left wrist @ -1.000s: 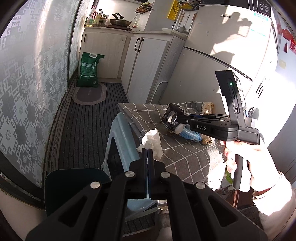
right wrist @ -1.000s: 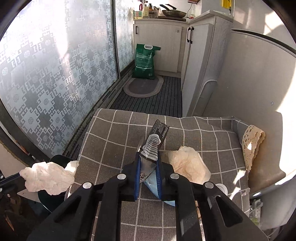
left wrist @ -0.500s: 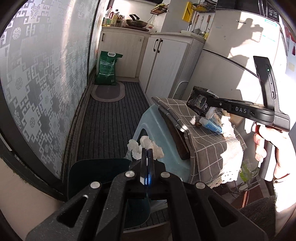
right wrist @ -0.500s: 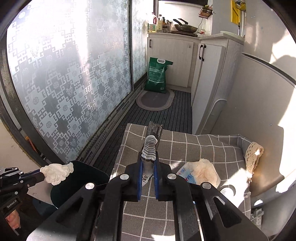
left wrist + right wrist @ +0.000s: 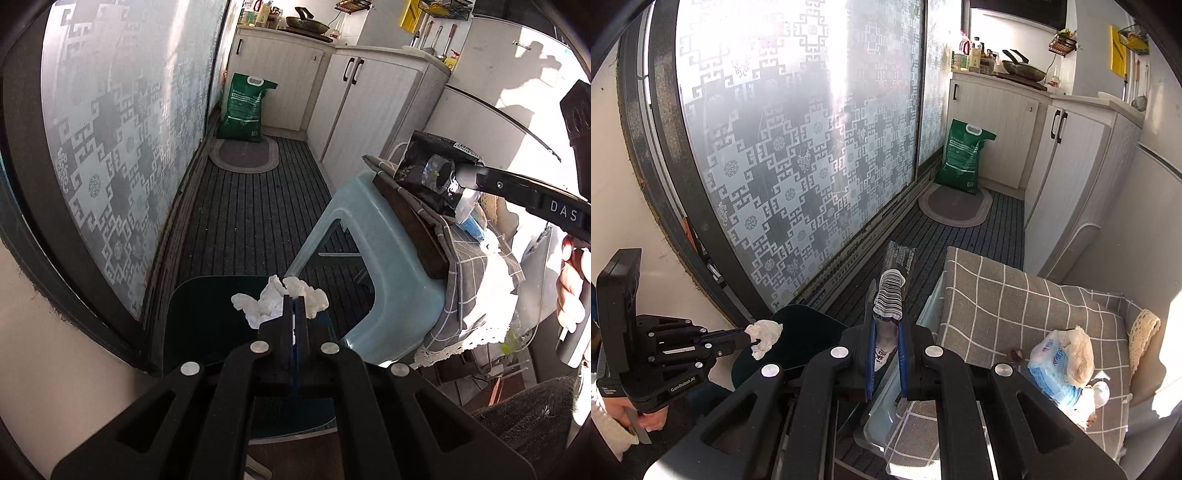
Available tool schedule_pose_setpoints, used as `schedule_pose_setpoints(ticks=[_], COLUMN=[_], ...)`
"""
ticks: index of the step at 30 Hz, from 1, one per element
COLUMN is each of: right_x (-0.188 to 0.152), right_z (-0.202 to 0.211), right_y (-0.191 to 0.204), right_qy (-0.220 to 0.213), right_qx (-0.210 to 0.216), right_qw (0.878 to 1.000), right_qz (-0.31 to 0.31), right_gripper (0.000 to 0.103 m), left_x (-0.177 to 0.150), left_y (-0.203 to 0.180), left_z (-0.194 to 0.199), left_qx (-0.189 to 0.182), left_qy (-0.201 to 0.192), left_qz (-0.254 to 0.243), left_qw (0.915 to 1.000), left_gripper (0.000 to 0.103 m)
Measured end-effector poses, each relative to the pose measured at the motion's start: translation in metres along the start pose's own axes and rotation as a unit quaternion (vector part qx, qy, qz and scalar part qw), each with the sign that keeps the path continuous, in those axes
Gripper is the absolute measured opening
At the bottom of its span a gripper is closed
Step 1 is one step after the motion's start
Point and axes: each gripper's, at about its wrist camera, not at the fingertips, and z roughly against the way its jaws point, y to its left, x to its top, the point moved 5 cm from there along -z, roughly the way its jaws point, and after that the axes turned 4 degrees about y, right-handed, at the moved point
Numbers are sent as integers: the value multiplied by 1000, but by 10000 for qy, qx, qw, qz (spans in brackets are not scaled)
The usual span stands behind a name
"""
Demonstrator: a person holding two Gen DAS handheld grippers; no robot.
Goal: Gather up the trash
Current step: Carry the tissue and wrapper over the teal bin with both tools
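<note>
My left gripper (image 5: 294, 306) is shut on a crumpled white tissue (image 5: 275, 302) and holds it over the open dark green bin (image 5: 207, 317). The tissue (image 5: 764, 332) and bin (image 5: 809, 332) also show at lower left in the right wrist view. My right gripper (image 5: 885, 328) is shut on a black foil wrapper with a barcode (image 5: 892, 291), held in the air past the left edge of the checked cloth (image 5: 1008, 295). The wrapper also shows in the left wrist view (image 5: 428, 170). A blue-and-white packet (image 5: 1052, 365) and a beige crumpled paper (image 5: 1078, 350) lie on the cloth.
The cloth covers a pale blue plastic stool (image 5: 376, 266). A patterned glass door (image 5: 798, 147) runs along the left. A green sack (image 5: 964, 158) and an oval mat (image 5: 955, 205) sit at the far end by white cabinets (image 5: 1071, 166).
My left gripper moved the tissue off the stool side and down over the bin. My right gripper lifted the wrapper off the cloth and carried it left, toward the bin.
</note>
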Motion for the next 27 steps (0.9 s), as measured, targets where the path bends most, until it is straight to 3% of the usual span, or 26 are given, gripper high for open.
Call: schedule_pose_setpoints(ticks=[17,27], right_x=[-19,-50], right_z=[-51,-97], right_y=[47,70], right_qy=[752,1566], right_qx=[637,856], right_qw=[9950,9835], right_qz=[168,310], right_gripper=[10,10], left_x=[-44,-61], left_y=[40,49], left_z=[-55,-79], left_qx=[359,349], left_qy=[869,1245], left_qz=[198,288], left_qw=[9954,9912], left_gripper=[1,1])
